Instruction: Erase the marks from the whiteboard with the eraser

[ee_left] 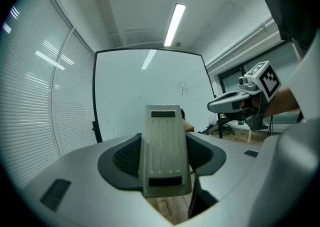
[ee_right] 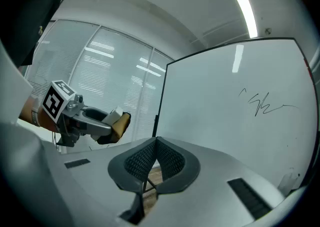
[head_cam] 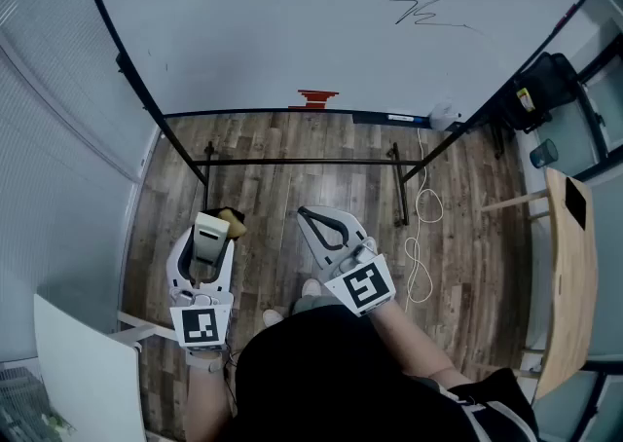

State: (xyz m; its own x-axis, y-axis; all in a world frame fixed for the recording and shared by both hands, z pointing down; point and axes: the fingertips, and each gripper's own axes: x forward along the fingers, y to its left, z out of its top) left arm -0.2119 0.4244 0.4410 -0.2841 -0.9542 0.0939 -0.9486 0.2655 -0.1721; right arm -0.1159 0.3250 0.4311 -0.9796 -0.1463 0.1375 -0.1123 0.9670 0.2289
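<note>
The whiteboard (head_cam: 292, 31) stands ahead on a black frame, with black scribbled marks (head_cam: 419, 7) at its upper right. My left gripper (head_cam: 209, 223) is low at the left, shut on the eraser (head_cam: 212, 233), a beige block with a tan felt side. In the left gripper view the eraser (ee_left: 162, 146) is clamped between the jaws, pointing at the whiteboard (ee_left: 145, 91) and its marks (ee_left: 185, 88). My right gripper (head_cam: 304, 213) is beside it, shut and empty. In the right gripper view the right gripper (ee_right: 156, 143) has its pads touching, and the marks (ee_right: 262, 103) are far off.
A red item (head_cam: 316, 96) and a white object (head_cam: 445, 116) sit on the board's tray. The stand's crossbar (head_cam: 302, 161) spans the wooden floor, where a white cable (head_cam: 421, 255) lies. A wooden table (head_cam: 569, 275) is at the right and a white desk (head_cam: 83, 372) at the lower left.
</note>
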